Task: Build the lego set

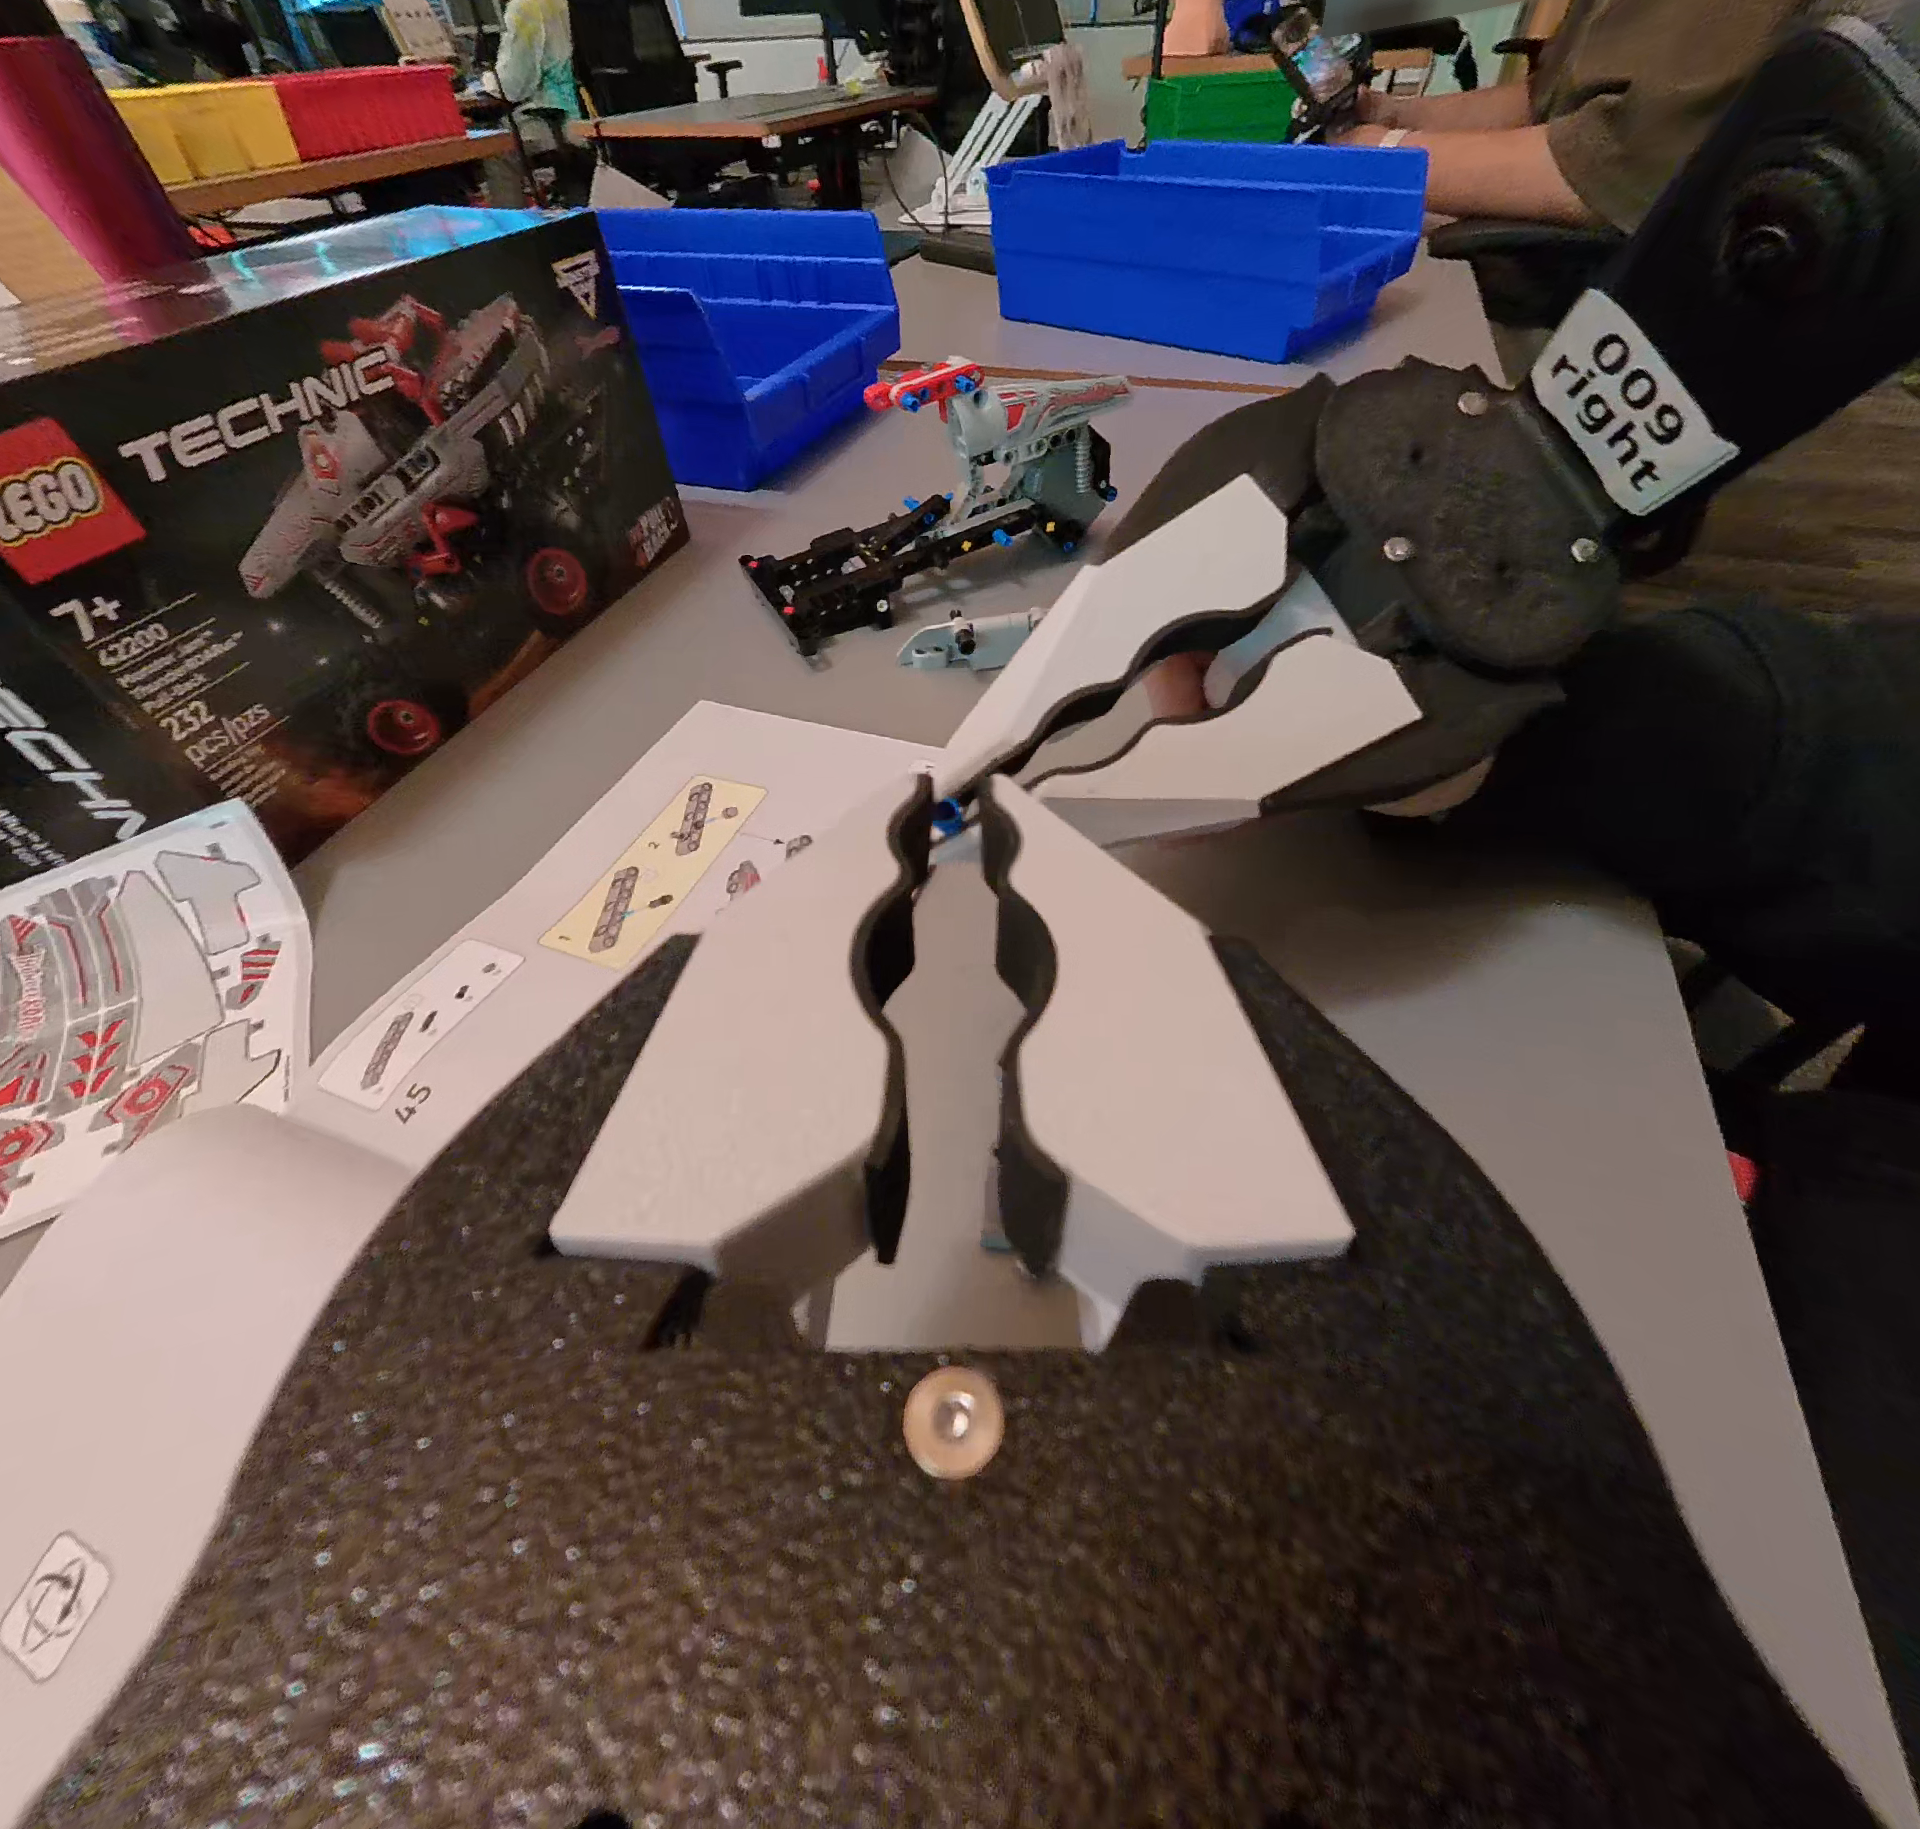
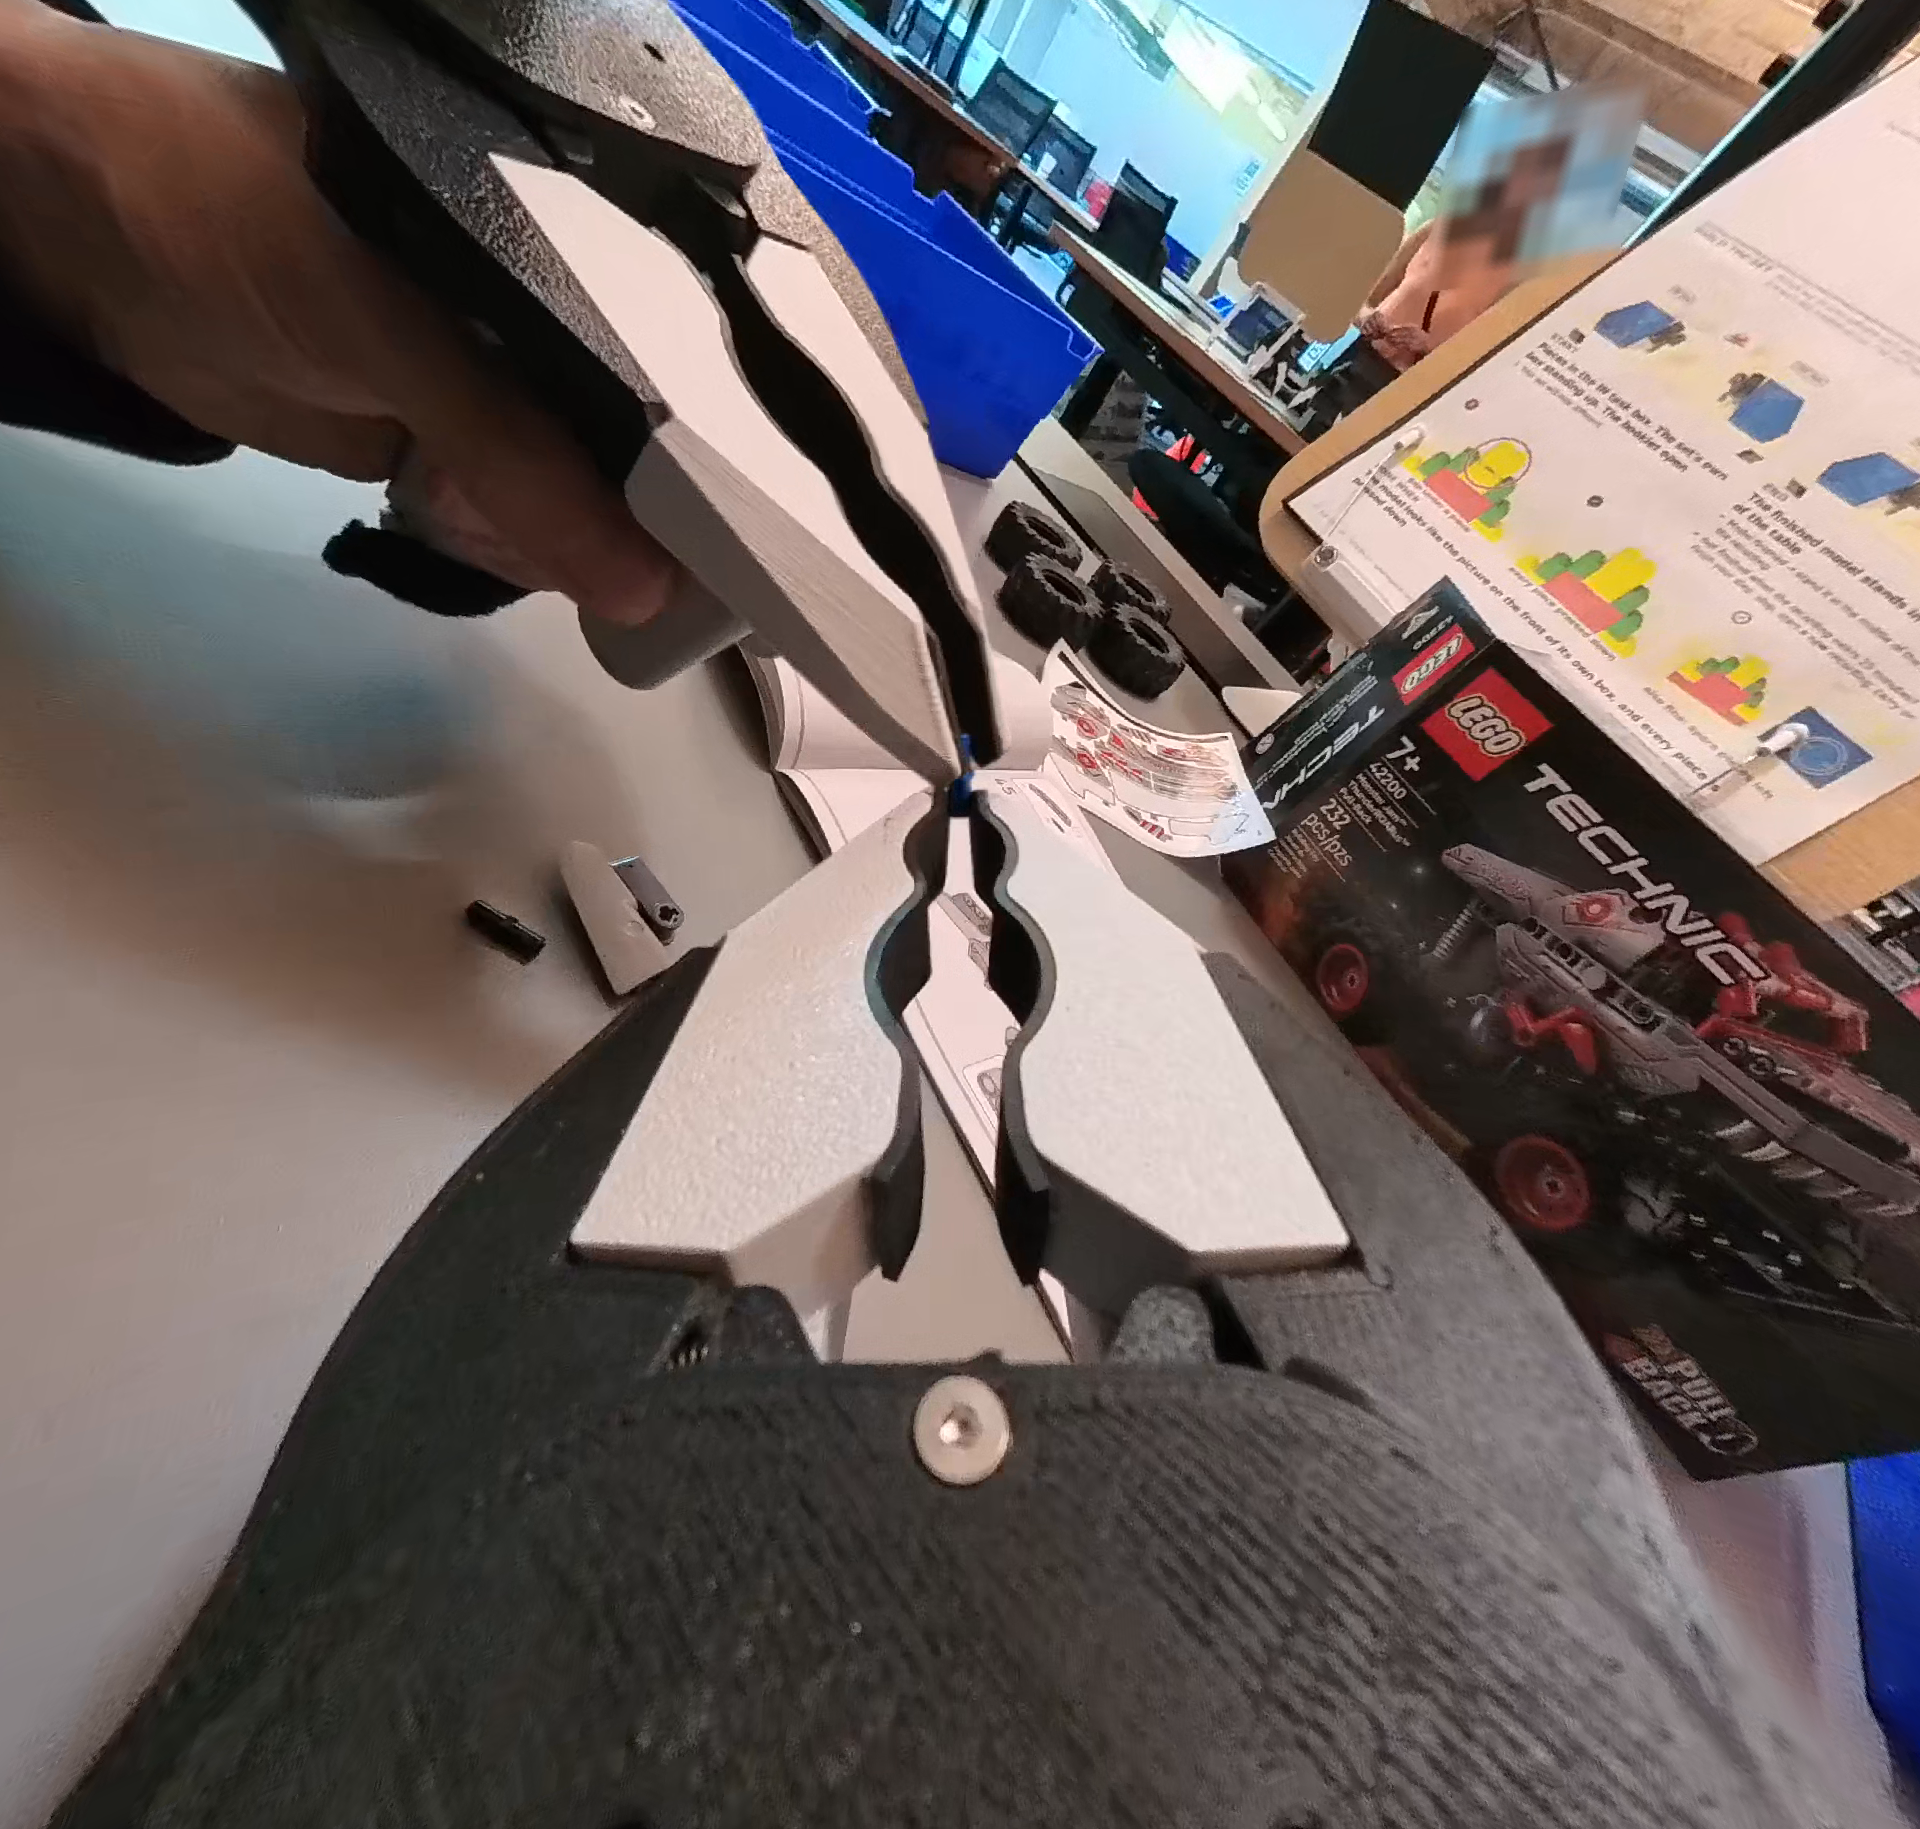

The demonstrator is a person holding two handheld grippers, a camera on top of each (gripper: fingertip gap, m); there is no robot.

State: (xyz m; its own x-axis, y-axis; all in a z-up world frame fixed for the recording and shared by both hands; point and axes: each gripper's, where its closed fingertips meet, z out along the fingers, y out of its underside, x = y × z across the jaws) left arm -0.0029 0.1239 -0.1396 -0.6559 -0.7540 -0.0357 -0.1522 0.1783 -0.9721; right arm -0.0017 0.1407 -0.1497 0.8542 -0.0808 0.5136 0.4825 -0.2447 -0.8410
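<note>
Both grippers are meeting tip to tip above the open instruction booklet [image 1: 790,792]. The left gripper [image 1: 951,813] and right gripper [image 2: 961,808] are each pinching the small blue pin [image 1: 943,820], fingers closed on it. The half-built chassis [image 1: 935,522] is lying on the bench beyond the fingertips.

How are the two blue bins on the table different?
The left bin is nearer the Lego box; the right bin sits farther back. The left bin shows a low, cut-down side, while the right bin shows a full wall. Both are blue plastic, and neither shows any contents.
</note>
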